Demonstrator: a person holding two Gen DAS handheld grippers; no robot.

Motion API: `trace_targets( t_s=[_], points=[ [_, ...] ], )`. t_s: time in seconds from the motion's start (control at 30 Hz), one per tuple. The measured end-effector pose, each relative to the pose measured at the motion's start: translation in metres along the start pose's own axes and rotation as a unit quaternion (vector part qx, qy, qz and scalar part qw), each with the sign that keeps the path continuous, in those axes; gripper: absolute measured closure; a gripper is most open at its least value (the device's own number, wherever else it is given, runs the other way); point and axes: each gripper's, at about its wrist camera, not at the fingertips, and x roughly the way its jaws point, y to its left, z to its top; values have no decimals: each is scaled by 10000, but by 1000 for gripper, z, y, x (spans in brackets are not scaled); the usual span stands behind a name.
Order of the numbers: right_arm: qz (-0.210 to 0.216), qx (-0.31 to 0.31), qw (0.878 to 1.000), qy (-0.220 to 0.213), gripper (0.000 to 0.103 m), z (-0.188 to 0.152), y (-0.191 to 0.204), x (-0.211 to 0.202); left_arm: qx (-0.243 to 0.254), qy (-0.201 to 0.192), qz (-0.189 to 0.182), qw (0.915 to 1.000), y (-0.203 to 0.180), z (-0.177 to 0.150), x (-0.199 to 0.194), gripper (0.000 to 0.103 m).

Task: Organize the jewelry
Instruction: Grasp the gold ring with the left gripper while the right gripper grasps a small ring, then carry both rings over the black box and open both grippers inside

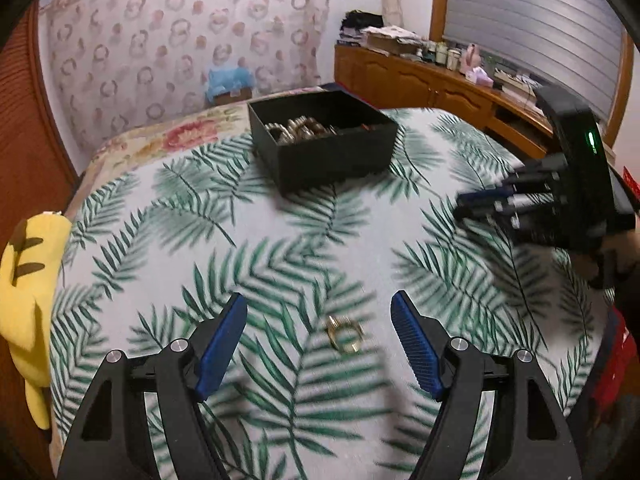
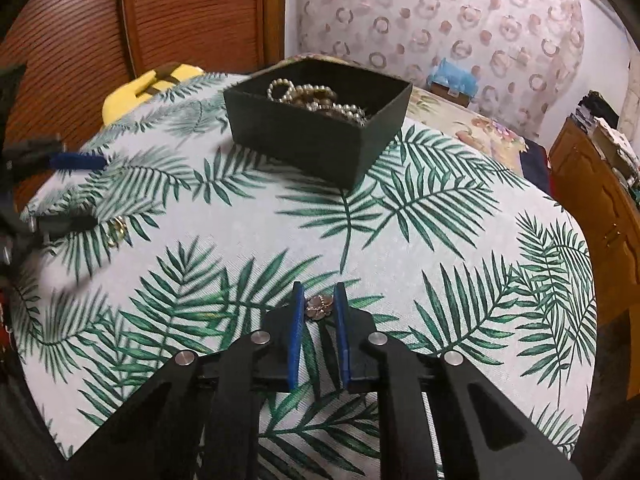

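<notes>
Nearest the right wrist camera, the right tongs (image 2: pixel 319 306) are clenched on a small silver ornament (image 2: pixel 319 305), its blue pads (image 2: pixel 296 336) pressing it from both sides just above the palm-leaf cloth (image 2: pixel 440 240) that covers the counter. Nearest the left wrist camera, the left tongs (image 1: pixel 319 310) are released, blue pads (image 1: pixel 224 340) spread wide, with a gold ring (image 1: pixel 344 334) lying on the cloth between them and touching neither pad. Beyond both tongs, toward the far edge of the cloth, stands the black box (image 1: pixel 320 140), open at the top and holding pearl strands (image 2: pixel 316 98) and other metal pieces. Left of the box, seen from the left wrist, a yellow plush toy (image 1: pixel 28 300) hangs at the counter's edge. Behind the box lies a floral bedspread (image 1: pixel 168 136); farther back hangs a patterned curtain (image 1: pixel 180 32). Right of the box, against the wall, runs a wooden cabinet (image 1: pixel 420 80) bearing clutter.
</notes>
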Motion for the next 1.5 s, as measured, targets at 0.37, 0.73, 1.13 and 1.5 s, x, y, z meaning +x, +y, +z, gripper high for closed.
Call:
trace_targets(
  t_s=[0.37, 0.73, 1.13, 1.5],
  points=[
    [94, -48, 9994, -338, 87, 14, 9, -19, 122, 247, -39, 9996, -9, -13, 14, 62],
    [166, -99, 9989, -423, 87, 18, 12, -21, 143, 225, -266, 9993, -12, -12, 18, 82],
    [154, 139, 9962, -850, 87, 75, -8, -14, -66, -436, -11, 9990, -2, 43, 10, 82],
    [160, 354, 9965, -737, 87, 117, -22, 16, -363, -774, 137, 9962, 20, 102, 34, 81]
  ],
)
